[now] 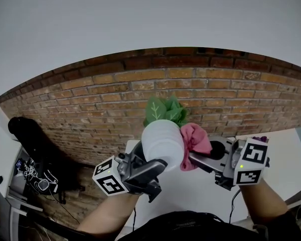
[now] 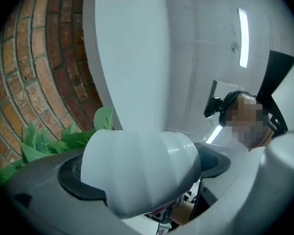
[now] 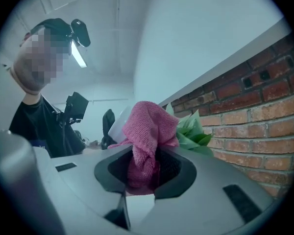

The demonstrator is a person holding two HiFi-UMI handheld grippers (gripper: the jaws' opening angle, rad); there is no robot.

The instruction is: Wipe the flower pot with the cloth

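A white ribbed flower pot (image 1: pixel 162 143) with green leaves (image 1: pixel 165 110) is held up in the air, tilted, in front of a brick wall. My left gripper (image 1: pixel 151 168) is shut on the pot's lower side; in the left gripper view the pot (image 2: pixel 137 173) fills the space between the jaws. My right gripper (image 1: pixel 196 159) is shut on a pink cloth (image 1: pixel 194 142), which presses against the pot's right side. In the right gripper view the cloth (image 3: pixel 148 136) bunches out of the jaws, with the pot's white edge (image 3: pixel 118 124) and leaves (image 3: pixel 192 131) behind it.
A brick wall (image 1: pixel 100 109) stands close behind the pot. A white table (image 1: pixel 200 195) lies below my arms. At the left, a black stand with cables (image 1: pixel 37 174) sits by the wall.
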